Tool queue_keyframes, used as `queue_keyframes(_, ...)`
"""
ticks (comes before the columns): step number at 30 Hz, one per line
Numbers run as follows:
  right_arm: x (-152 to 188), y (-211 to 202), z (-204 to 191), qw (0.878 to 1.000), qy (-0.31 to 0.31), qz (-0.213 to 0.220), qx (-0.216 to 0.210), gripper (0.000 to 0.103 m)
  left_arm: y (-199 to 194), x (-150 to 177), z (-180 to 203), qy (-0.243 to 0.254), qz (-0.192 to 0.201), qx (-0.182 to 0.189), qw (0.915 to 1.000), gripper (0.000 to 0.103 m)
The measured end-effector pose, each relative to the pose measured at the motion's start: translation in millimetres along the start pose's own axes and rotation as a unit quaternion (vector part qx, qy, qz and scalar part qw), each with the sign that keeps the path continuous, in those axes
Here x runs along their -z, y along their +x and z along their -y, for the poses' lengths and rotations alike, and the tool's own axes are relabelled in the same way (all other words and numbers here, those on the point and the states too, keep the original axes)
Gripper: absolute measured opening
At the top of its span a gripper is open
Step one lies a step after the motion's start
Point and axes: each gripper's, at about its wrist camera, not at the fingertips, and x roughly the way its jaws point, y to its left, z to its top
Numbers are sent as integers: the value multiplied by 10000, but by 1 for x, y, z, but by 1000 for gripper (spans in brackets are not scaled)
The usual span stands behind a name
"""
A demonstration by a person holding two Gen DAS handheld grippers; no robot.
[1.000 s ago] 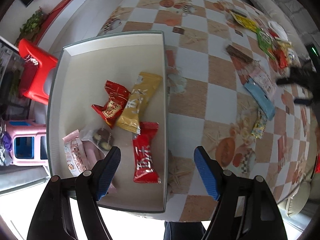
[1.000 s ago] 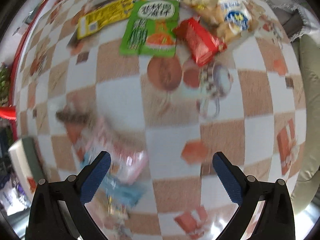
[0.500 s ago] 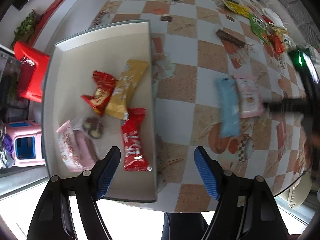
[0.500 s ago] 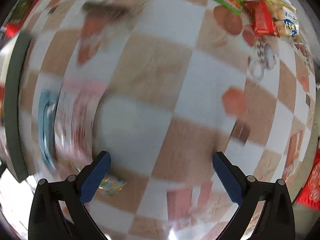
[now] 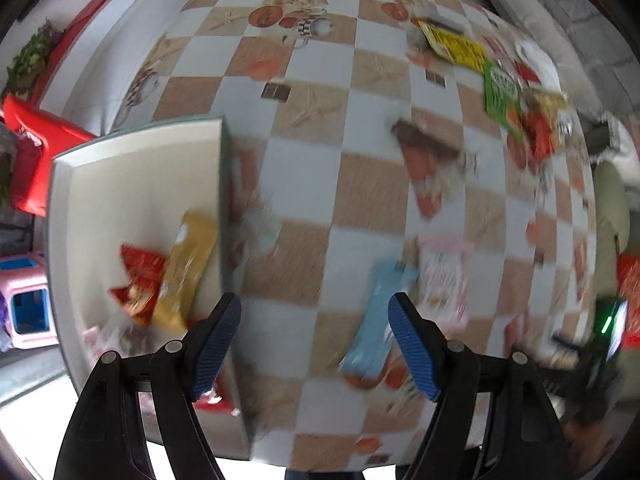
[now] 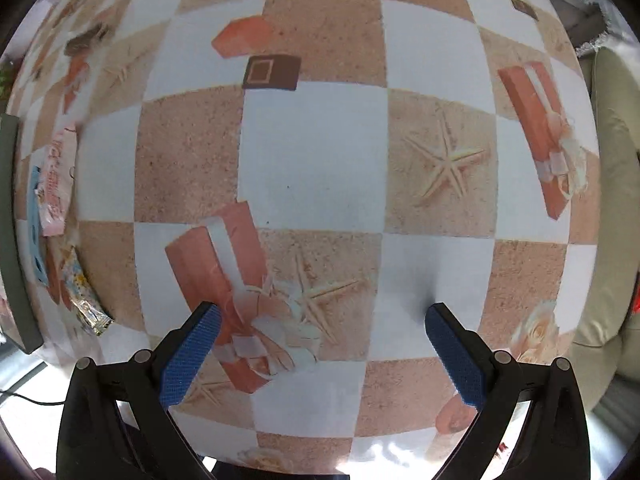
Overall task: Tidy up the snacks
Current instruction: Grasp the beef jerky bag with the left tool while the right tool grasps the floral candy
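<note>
Mostly blurred: tray (image 5: 132,184) snacks (image 5: 184,268).

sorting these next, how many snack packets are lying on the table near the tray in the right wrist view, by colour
pink packet: 1
light blue packet: 1
clear packet with yellow and blue print: 1
total: 3, all beside the tray at the left edge; neither open gripper holds any.

Checkered table (image 6: 312,152) — tray (image 5: 120,176), snack packets (image 5: 372,320)
</note>
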Motion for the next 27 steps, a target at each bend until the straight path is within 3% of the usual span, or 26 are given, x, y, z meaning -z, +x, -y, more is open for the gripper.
queue_keyframes(4, 7, 2, -7, 10000, -18, 28, -19, 103, 16, -32, 4, -624, -288, 344, 9970, 79)
queue_keyframes(8, -6, 4, 34, 10000, -6, 31, -27, 103, 35, -62, 18, -1247, -471, 628, 9891, 79)
queue_keyframes(10, 4, 2, 37, 10000, -5, 55, -25, 103, 38, -74, 37, -977, -366, 461, 9935, 79)
queue_keyframes(13, 13, -2, 44, 10000, -9, 85, -25, 103, 46, -88, 74, -177, -270, -159, 9994, 79)
queue_keyframes(16, 14, -4, 44, 9999, -37, 131, -21, 103, 53, -102, 77, -776, -370, 56, 9963, 79)
queue_keyframes(19, 18, -4, 45, 9999, -65, 151, -14, 103, 61, -114, 68, -1784, -460, 365, 9822, 79)
queue_keyframes(22, 18, -6, 44, 9998, -98, 147, -10, 103, 74, -119, 63, -2344, -635, 367, 9694, 79)
queue_keyframes(24, 18, -7, 43, 9998, -117, 155, -6, 103, 86, -118, 63, -2438, -865, 202, 9657, 79)
queue_keyframes(27, 19, -7, 41, 9997, -147, 204, 1, 103, 89, -117, 69, -2143, -831, -116, 9732, 83)
